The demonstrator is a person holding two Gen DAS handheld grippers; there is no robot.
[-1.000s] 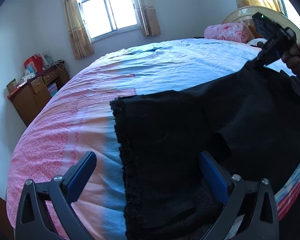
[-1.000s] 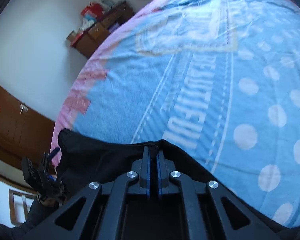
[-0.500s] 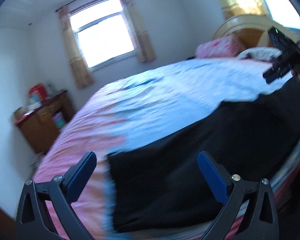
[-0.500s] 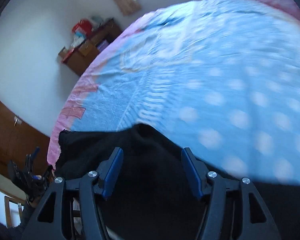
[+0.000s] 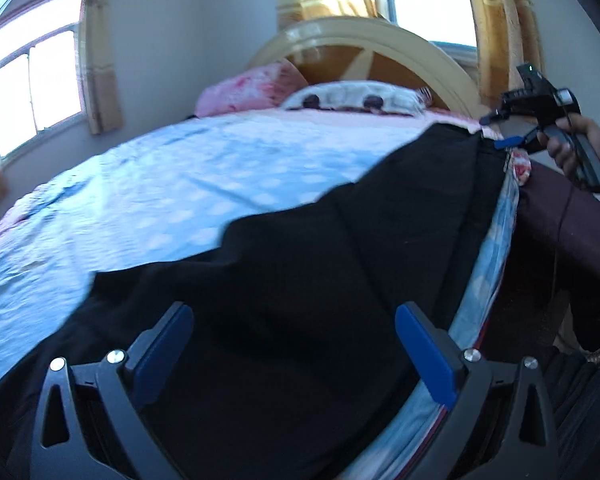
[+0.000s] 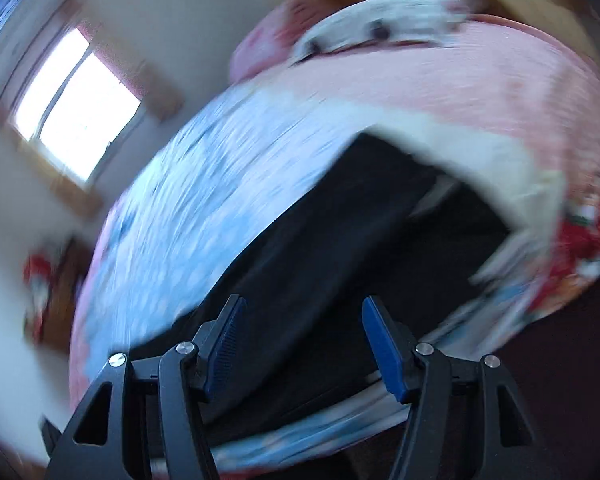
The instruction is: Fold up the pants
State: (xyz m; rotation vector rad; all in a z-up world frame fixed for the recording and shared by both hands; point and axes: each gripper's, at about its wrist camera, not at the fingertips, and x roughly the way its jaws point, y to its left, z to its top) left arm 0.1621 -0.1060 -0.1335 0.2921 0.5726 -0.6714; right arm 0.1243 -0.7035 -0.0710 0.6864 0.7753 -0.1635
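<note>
The black pants [image 5: 300,288] lie flat along the near edge of the bed, stretching from under my left gripper toward the headboard. My left gripper [image 5: 294,354] is open and empty just above the near end of the pants. My right gripper [image 6: 302,344] is open and empty over the far end of the pants [image 6: 340,248]; its view is blurred. In the left wrist view the right gripper [image 5: 500,132] shows at the far right, held by a hand, at the far end of the pants.
The bed has a blue dotted and pink cover [image 5: 180,176]. Pillows [image 5: 352,96] and a rounded wooden headboard [image 5: 364,40] stand at the far end. Windows with curtains [image 5: 32,88] are on the walls. The bed's side edge [image 5: 496,248] drops off at right.
The right gripper has opened and let go of the pants. Both grippers have swung round toward the headboard end. The pants now lie flat on the bed.
</note>
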